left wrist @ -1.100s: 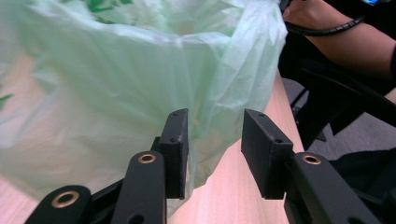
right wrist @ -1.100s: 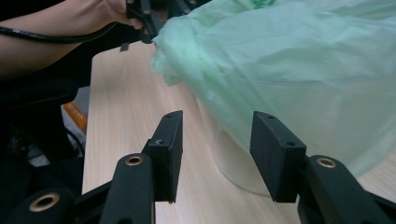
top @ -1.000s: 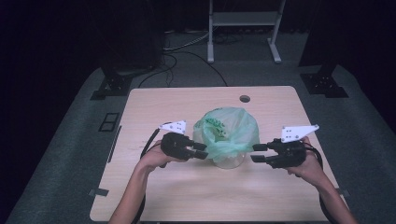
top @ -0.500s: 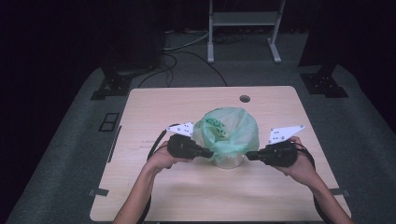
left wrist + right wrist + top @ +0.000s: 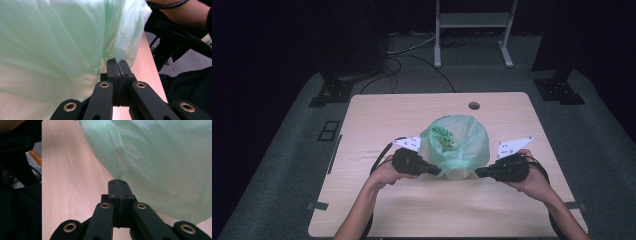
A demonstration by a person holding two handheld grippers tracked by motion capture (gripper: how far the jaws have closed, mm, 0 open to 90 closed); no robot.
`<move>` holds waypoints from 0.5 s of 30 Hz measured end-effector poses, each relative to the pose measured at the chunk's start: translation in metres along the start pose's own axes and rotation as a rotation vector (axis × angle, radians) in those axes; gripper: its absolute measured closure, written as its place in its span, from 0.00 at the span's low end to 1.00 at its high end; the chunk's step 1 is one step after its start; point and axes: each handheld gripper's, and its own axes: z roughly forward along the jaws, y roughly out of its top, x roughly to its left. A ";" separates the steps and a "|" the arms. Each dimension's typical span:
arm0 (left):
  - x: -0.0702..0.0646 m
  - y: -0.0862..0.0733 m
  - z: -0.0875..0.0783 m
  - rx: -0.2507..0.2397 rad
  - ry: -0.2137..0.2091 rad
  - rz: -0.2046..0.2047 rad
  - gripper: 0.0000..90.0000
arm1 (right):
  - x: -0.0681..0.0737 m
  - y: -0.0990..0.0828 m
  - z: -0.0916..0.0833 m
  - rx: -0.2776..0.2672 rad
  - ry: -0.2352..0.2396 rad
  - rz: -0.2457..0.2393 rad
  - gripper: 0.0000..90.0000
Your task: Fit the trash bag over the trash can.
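We see a pale wooden table with a small round hole near its far edge. Near the middle of the table, toward our side, sits a thin green plastic bag, puffed up over something rounded and pale underneath, which we cannot make out.

Our hands come in from the near edge, one on each side of the bag. The left gripper points at the bag's lower left side. In the left gripper view its jaws are pressed flat together, and a fold of green film rises right from their tips, so it looks pinched on the bag's edge. The right gripper points at the lower right side. In the right gripper view its jaws are also closed tight, with the tips at the bag's edge; we cannot tell whether any film is caught between them.
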 end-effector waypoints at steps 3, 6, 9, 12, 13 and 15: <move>0.000 -0.003 0.003 0.014 0.003 -0.004 1.00 | 0.000 -0.002 0.003 0.022 0.005 -0.004 1.00; 0.002 -0.006 0.005 0.033 0.012 -0.008 1.00 | -0.001 -0.005 0.006 0.050 0.003 -0.004 1.00; 0.003 -0.009 0.006 0.049 0.026 -0.015 1.00 | -0.003 -0.008 0.008 0.072 -0.005 0.001 1.00; 0.004 -0.013 0.004 0.047 0.040 -0.031 0.92 | -0.005 -0.011 0.008 0.085 -0.011 0.010 1.00; 0.004 -0.014 0.002 0.047 0.045 -0.038 0.85 | -0.006 -0.012 0.007 0.081 -0.011 0.014 1.00; 0.004 -0.015 -0.003 0.033 0.055 -0.043 0.77 | -0.008 -0.013 0.002 0.057 0.002 0.029 0.90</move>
